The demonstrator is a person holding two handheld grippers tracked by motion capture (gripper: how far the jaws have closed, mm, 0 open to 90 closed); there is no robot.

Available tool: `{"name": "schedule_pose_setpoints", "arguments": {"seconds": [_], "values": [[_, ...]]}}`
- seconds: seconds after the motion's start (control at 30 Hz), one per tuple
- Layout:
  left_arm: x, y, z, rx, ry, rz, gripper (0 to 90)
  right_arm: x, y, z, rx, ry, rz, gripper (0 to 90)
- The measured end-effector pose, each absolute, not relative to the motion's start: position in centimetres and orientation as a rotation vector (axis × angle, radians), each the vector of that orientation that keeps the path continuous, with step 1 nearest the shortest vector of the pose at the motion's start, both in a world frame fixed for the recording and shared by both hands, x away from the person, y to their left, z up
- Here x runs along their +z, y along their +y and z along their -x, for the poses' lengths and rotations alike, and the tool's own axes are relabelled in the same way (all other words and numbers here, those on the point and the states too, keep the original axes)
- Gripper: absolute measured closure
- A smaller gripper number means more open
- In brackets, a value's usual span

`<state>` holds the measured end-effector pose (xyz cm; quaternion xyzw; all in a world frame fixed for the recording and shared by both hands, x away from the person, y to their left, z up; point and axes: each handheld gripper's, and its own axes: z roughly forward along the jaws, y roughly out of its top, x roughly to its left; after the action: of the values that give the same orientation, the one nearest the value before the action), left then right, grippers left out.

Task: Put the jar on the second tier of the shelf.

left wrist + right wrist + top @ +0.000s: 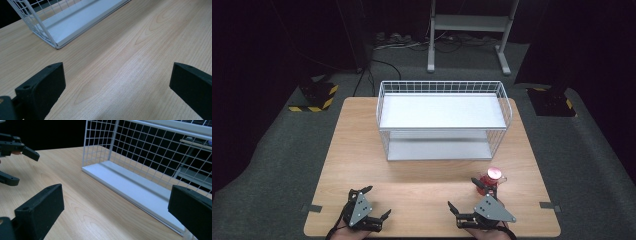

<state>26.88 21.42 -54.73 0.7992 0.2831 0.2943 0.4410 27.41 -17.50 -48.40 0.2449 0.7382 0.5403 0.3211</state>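
Note:
A white wire rack (504, 107) with two white shelves stands at the middle back of the wooden table (357, 150). A small red bottle with a pink cap (493, 178) stands upright in front of the rack's right end. My right gripper (463, 193) rests near the front edge, open, its far jaw just left of the bottle and nothing between the jaws. My left gripper (377, 201) lies open and empty at the front left. In the left gripper view the left gripper (117, 75) spans bare wood. The right gripper (116, 197) faces the rack's lower shelf (135, 187).
The rack's lower corner (56, 46) lies ahead of the left jaws. The left gripper (15, 147) appears at the far left of the right gripper view. Around the table lie grey carpet, hazard-striped blocks (314, 97) and a metal stand (469, 22).

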Motion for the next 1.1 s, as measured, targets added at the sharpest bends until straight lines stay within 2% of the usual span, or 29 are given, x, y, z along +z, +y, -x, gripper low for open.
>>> {"name": "schedule_pose_setpoints", "arguments": {"seconds": [1.1], "values": [[-54.8,21.3,-26.7,0.739,0.68,-1.995,0.7,-47.0,-23.7,-28.5,1.351,1.782,-0.739,0.1]]}}
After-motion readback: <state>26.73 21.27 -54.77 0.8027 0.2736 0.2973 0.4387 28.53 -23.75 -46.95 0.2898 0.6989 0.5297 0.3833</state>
